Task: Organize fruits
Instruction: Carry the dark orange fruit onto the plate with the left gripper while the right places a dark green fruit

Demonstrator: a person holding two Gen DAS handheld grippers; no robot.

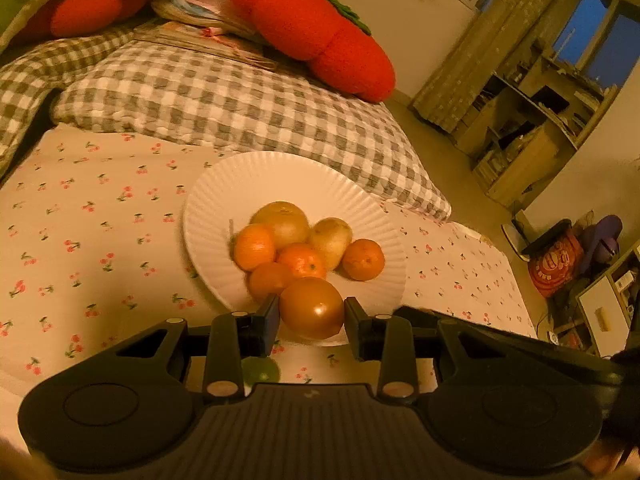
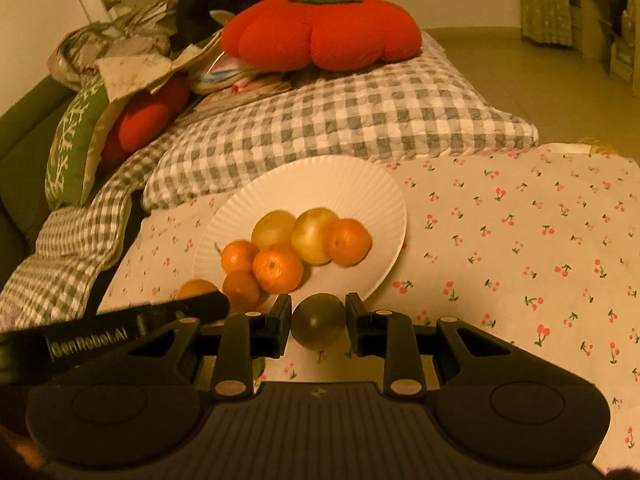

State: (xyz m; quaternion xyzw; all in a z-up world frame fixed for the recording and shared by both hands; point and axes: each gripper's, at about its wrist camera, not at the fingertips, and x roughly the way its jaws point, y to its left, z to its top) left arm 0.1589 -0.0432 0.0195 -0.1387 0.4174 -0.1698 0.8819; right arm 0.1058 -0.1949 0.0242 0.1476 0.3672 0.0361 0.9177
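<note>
left gripper [image 1: 311, 316] clamps an orange fruit [image 1: 312, 307] over the plate [image 1: 224, 200]; right gripper [image 2: 319, 320] clamps a green fruit [image 2: 318, 320].

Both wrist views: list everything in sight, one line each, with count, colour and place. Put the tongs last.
Plate: one, white, fluted, on the cherry-print sheet.
Tangerines: four, orange, on the plate.
Pale fruits: two, yellowish, at the back of the pile.
Brownish-orange fruit: one, between the left tongs' fingers, at the plate's near edge.
Dark green fruit: one, between the right tongs' fingers, above the sheet.
Cherry-print sheet: one, pale with red cherries, under the plate.
Checked quilt: grey and white, behind the plate.
Tomato cushion: red with green top, on the quilt.
Left tongs: black, shut on the brownish-orange fruit.
Right tongs: black, shut on the dark green fruit.
</note>
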